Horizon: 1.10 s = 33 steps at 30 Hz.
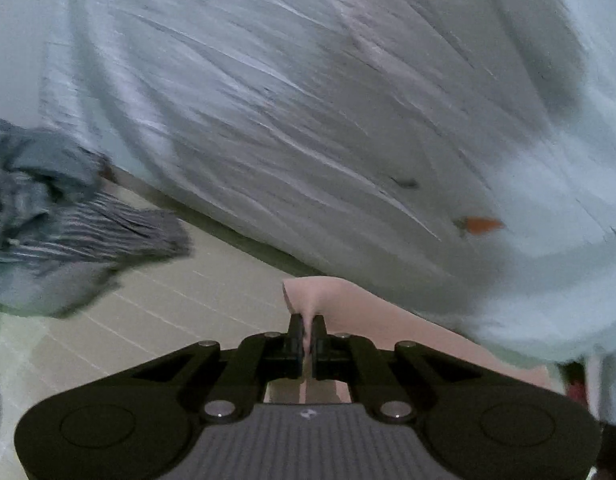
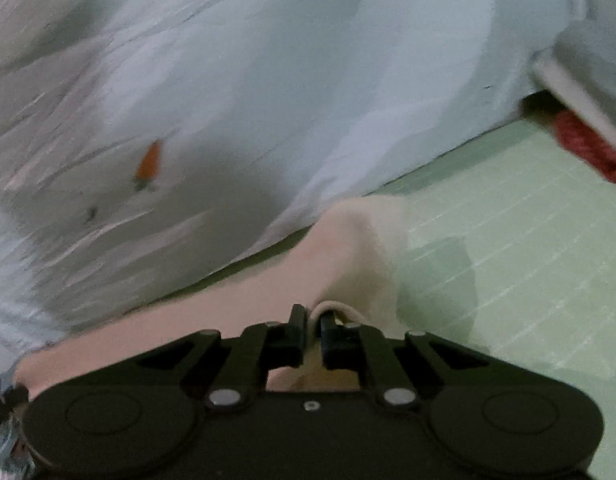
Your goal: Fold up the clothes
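A pale pink garment [image 1: 348, 304] runs from the lower right into my left gripper [image 1: 307, 320], which is shut on a pinch of its edge and holds it off the surface. In the right wrist view the same pink garment [image 2: 348, 248] rises in a soft fold ahead of my right gripper [image 2: 314, 314]. A thick hem of it is caught between the narrow jaws, which are shut on it. The cloth sags between the two grips, and its lower part is hidden under both gripper bodies.
A big pale blue sheet with small carrot prints [image 1: 308, 100] [image 2: 268, 60] fills the background. Below lies a light green gridded mat [image 1: 188, 300] [image 2: 528, 220]. A crumpled grey striped pile of clothes [image 1: 48, 208] lies at left, and a red knitted thing [image 2: 588, 148] at far right.
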Each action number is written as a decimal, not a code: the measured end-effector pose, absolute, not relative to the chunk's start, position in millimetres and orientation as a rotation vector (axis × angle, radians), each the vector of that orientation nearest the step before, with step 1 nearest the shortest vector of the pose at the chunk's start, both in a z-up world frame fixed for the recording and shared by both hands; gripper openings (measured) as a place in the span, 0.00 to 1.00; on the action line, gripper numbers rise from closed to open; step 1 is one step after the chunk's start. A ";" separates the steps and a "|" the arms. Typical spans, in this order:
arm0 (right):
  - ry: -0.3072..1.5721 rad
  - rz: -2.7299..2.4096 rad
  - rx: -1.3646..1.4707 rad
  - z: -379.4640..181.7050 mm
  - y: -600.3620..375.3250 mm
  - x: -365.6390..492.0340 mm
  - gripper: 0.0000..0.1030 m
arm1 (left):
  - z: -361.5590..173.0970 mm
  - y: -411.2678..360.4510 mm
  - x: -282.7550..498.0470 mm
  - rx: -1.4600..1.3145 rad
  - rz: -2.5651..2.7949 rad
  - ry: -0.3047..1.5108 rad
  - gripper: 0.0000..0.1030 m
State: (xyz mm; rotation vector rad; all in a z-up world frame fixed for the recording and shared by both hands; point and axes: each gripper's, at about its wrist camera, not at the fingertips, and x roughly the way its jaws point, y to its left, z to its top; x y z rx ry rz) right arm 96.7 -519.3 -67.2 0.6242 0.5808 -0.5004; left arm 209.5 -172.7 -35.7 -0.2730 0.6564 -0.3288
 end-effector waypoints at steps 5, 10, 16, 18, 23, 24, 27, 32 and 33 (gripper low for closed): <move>0.771 -0.459 0.635 -102.0 -508.4 122.1 0.30 | -99.8 -149.4 232.8 -0.368 -0.183 0.823 0.04; 0.714 -0.441 0.595 -82.2 -503.3 97.7 0.51 | -121.0 -150.8 233.0 -0.355 -0.164 0.872 0.04; 0.719 -0.578 0.561 -80.5 -521.4 72.5 0.55 | -131.8 -149.8 236.5 -0.313 -0.128 0.917 0.12; 0.738 -0.608 0.521 -81.7 -520.9 65.7 0.56 | -128.2 -149.1 236.4 -0.285 -0.124 0.925 0.48; 0.750 -0.658 0.382 -78.8 -504.1 42.7 0.88 | -101.2 -150.0 209.1 -0.218 -0.107 0.871 0.87; 0.747 -0.662 0.350 -77.7 -498.5 36.3 0.92 | -97.6 -151.1 199.2 -0.220 -0.106 0.873 0.88; 0.748 -0.653 0.268 -76.0 -478.7 15.9 1.00 | -86.9 -154.5 169.8 -0.225 -0.103 0.879 0.92; 0.786 -0.647 0.219 -85.4 -444.7 -17.9 1.00 | -86.8 -166.9 110.6 -0.196 -0.159 0.920 0.93; 0.794 -0.646 0.206 -88.2 -438.0 -23.8 1.00 | -88.5 -169.5 98.6 -0.184 -0.172 0.931 0.93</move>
